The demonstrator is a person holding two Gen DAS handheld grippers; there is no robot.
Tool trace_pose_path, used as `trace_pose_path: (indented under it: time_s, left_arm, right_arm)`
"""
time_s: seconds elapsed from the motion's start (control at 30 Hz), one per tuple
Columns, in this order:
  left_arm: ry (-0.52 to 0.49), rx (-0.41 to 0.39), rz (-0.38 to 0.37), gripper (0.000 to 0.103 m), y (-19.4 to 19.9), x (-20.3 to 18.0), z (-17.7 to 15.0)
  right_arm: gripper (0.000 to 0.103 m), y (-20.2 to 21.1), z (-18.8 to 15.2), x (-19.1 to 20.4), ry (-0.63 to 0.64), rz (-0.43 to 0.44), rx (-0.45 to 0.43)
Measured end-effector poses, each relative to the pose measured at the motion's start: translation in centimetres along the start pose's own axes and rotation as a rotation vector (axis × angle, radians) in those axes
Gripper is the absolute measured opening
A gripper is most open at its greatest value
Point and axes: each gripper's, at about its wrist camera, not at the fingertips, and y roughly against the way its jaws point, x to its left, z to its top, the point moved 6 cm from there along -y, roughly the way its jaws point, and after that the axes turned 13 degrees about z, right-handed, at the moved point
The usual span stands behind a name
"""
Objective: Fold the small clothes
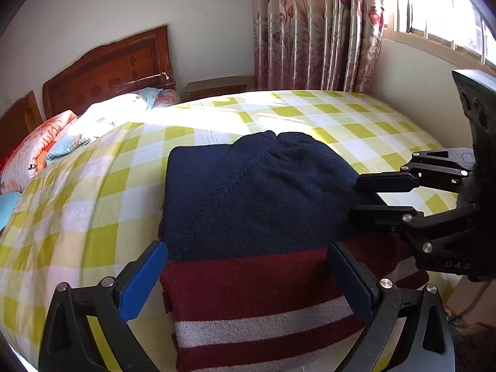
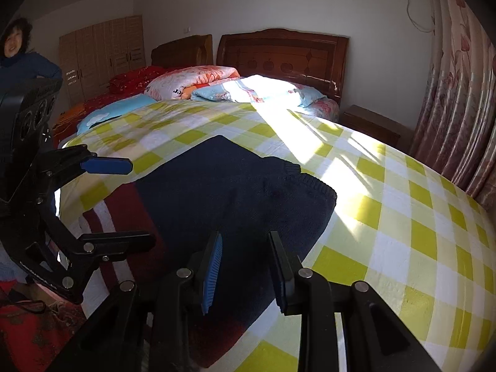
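Knitted navy sweater [image 1: 257, 192] folded square, left tool [image 1: 248, 279] unclenched, right tool [image 2: 245, 266] released.

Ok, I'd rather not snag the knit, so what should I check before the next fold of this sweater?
1. Left tool jaws wide, straddling the striped end, pinching nothing: ok.
2. Right tool jaws apart over the navy part, no fabric clamped: ok.
3. Sweater lying flat on the checked sheet: ok.
4. Hem edge located: cannot tell, it runs out of both views.
5. Sheet beyond the collar free of the pillows: ok.
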Motion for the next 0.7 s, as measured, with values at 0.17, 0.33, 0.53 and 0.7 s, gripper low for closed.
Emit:
trace_pose_path:
  time_s: [0.17, 0.33, 0.53, 0.7]
  left_arm:
    - [0.056, -0.019, -0.024, 0.103, 0.6, 1.2, -0.3]
    - [0.059, 0.003, 0.012, 0.103, -0.2, 1.7, -0.5]
    - [0.061, -0.029, 0.016, 0.103, 0.5, 1.9, -1.0]
    - [0.028, -0.017, 0.042, 0.103, -0.2, 1.3, -1.3]
  right_arm:
    - [0.034, 1.0, -0.7, 1.6, 0.073, -0.060, 0.072]
    - [0.035, 0.0, -0.2, 3.6, 0.164, -0.054, 0.136]
    - [0.035, 0.4, -1.5, 3.9, 0.213, -0.064, 0.203]
    - [0.035, -0.2, -1.7, 5.2, 0.253, -0.050, 0.212]
